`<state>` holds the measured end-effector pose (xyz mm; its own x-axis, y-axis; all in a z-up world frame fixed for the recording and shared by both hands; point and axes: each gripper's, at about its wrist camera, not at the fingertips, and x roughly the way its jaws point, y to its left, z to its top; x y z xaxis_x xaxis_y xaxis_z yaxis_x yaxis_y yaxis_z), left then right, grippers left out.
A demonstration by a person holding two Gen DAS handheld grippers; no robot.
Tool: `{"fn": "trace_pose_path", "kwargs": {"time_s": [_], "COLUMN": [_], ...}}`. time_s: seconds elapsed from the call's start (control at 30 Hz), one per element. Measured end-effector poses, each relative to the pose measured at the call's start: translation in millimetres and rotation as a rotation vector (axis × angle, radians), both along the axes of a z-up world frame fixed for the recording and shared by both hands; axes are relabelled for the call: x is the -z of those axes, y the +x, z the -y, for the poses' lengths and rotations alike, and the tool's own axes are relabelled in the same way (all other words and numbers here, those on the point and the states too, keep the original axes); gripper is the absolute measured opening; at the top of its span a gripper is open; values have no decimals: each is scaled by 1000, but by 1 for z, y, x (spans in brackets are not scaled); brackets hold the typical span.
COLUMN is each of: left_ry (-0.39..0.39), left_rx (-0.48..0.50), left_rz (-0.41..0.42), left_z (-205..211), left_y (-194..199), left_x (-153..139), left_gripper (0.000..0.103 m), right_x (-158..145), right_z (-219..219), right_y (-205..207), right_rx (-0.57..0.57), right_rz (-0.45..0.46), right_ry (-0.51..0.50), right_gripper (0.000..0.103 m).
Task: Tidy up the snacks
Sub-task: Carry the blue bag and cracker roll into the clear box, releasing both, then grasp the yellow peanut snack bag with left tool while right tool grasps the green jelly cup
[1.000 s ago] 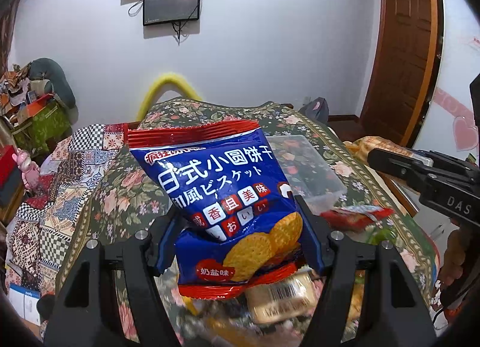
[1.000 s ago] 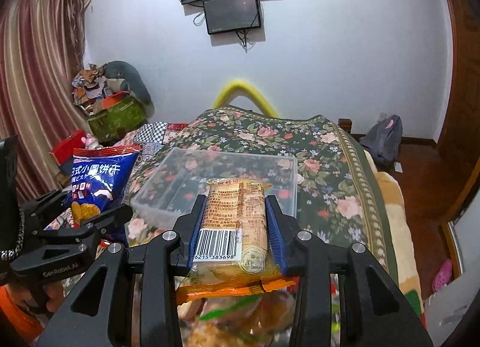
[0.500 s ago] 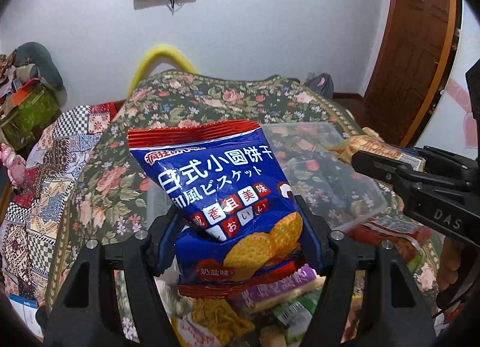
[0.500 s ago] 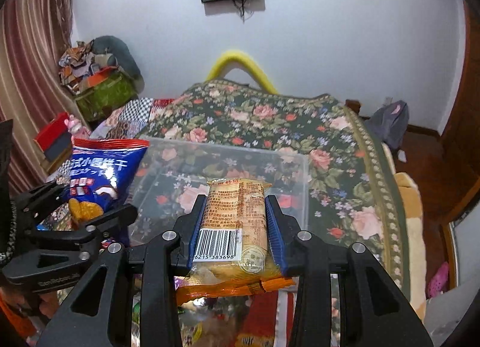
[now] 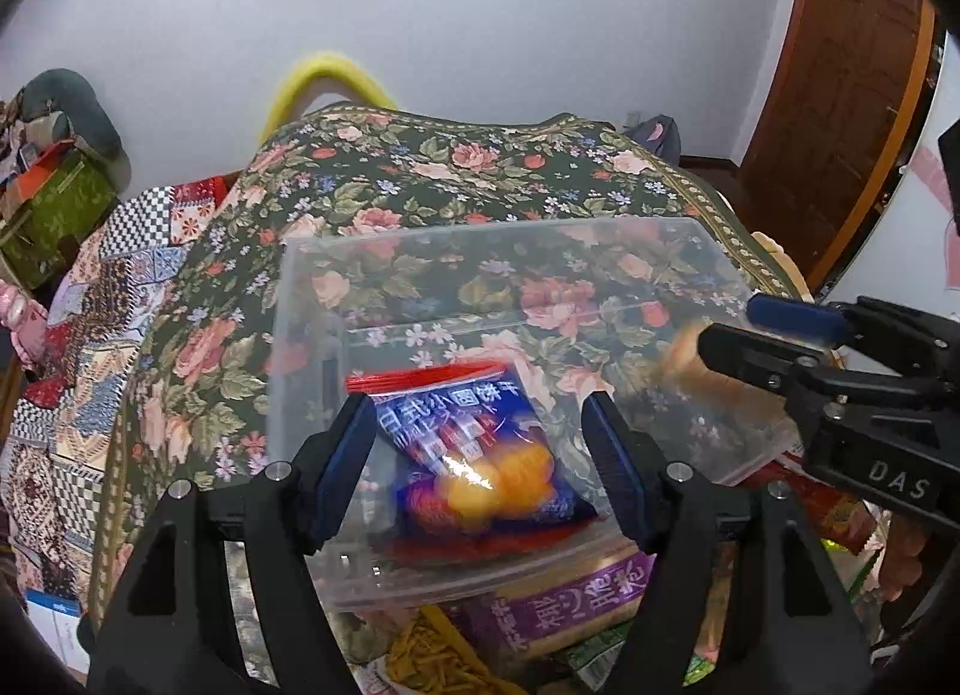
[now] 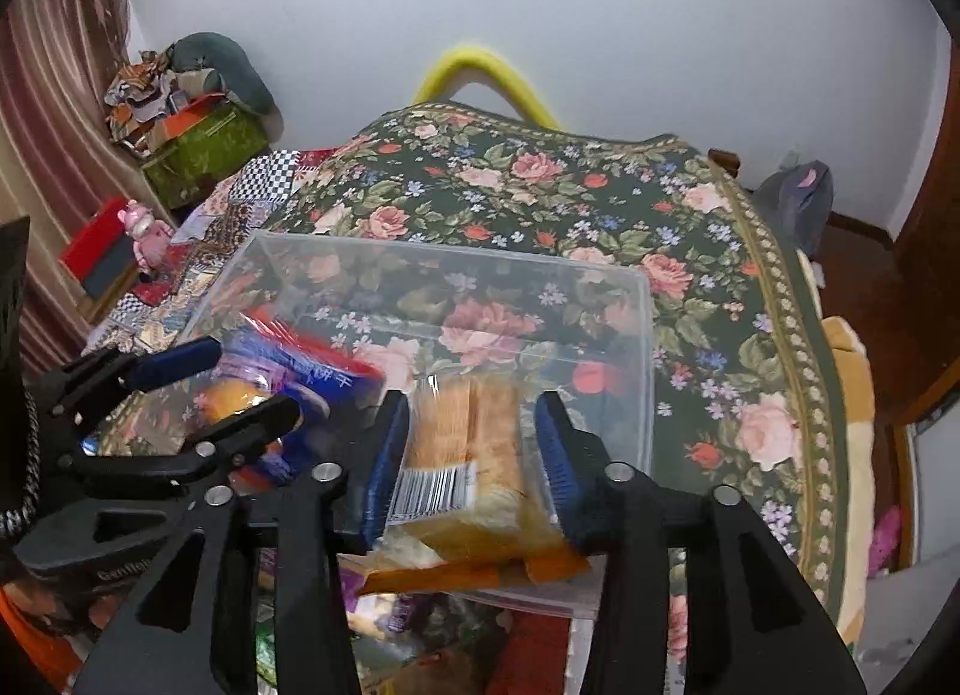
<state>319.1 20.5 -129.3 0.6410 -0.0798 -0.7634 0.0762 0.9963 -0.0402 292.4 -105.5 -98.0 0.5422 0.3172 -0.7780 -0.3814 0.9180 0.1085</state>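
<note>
Both wrist views over clear bin (image 5: 492,251)

Right gripper (image 6: 471,449): fingers spread – orange cracker packet (image 6: 462,455) between them
Clear bin (image 6: 645,335): on floral cloth (image 6: 690,227)
Left gripper (image 6: 228,377): spread – blue biscuit bag (image 6: 300,371) below it

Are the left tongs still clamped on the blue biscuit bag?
No, the left tongs stand open, and the blue biscuit bag lies loose between them inside the clear plastic bin.
</note>
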Motion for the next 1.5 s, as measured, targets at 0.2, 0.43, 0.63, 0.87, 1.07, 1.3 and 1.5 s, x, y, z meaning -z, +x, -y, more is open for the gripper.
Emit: {"fn": "trace_pose_path", "kwargs": {"time_s": [0.2,0.43,0.63,0.87,1.07,1.3,1.5], "left_ry": [-25,-20,-2,-25,-40,-42,-46], "left_rx": [11,22,27,10,10,1,-1], "left_rz": [43,89,61,-19,-88,-147,-162], "left_z": [-9,-20,-31,-43,-46,-46,-44], "left_y": [-23,-62,-91,-111,-118,-110,-99], "left_x": [-19,-39,-30,2,36,60,74], "left_gripper": [74,80,83,83,83,83,83], "right_x": [-21,-41,-44,-29,5,49,69], "right_z": [11,36,64,98,124,139,143], "right_y": [-15,-46,-72,-90,-99,-108,-114], "right_rx": [-3,-3,17,83,142,180,186], "right_rz": [75,133,143,118,35,-81,-113], "right_ry": [-5,20,33,16,-4,-7,-5], "right_gripper": [51,52,55,57,57,57,57]}}
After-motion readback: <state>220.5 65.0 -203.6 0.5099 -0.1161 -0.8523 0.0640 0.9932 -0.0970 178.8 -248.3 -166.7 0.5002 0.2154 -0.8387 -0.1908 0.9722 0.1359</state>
